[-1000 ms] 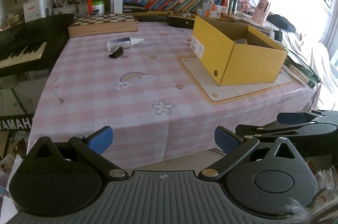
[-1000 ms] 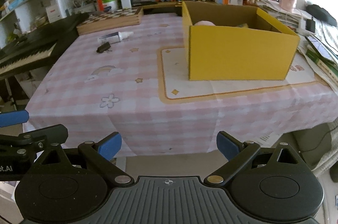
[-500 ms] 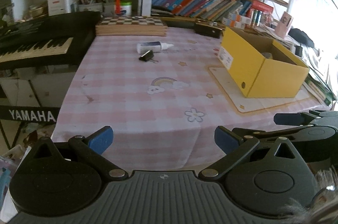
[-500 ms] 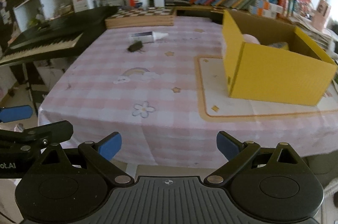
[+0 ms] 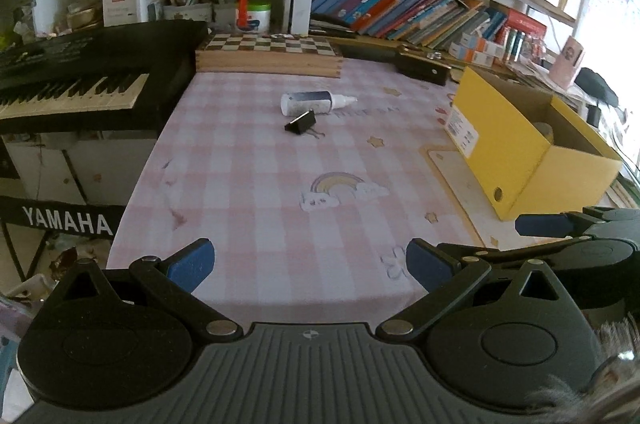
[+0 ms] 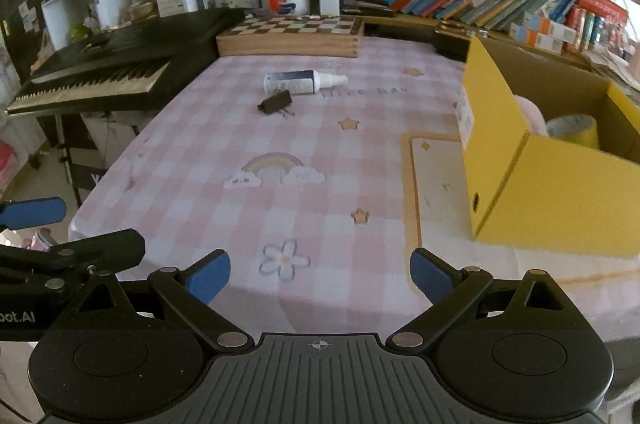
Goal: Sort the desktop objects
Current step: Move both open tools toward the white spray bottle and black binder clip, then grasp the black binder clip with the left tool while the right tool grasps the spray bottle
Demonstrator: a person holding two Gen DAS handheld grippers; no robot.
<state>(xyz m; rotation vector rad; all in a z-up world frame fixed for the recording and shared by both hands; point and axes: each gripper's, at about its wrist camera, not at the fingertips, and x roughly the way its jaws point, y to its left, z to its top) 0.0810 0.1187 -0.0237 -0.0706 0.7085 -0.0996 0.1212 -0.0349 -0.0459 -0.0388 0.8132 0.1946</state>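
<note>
A white bottle [image 5: 307, 103] lies on its side at the far middle of the pink checked tablecloth [image 5: 260, 184], with a black binder clip [image 5: 301, 123] just in front of it. Both also show in the right wrist view: bottle [image 6: 298, 82], clip [image 6: 276, 101]. A yellow box [image 5: 520, 140] stands open at the right; in the right wrist view the box [image 6: 560, 192] holds a tape roll [image 6: 574, 129] and a pale pink thing [image 6: 530, 112]. My left gripper [image 5: 307, 264] and right gripper [image 6: 320, 274] are open and empty over the table's near edge, side by side.
A black keyboard [image 5: 80, 80] stands off the table's left side. A wooden chessboard box [image 5: 269, 58] and a dark case [image 5: 420, 66] lie along the far edge. Shelves with books [image 5: 400, 12] stand behind. A pale mat [image 5: 456, 176] lies under the box.
Both grippers have swung to the left and moved forward. The bottle and clip now sit nearer the middle of both views, and the yellow box has shifted to the right.
</note>
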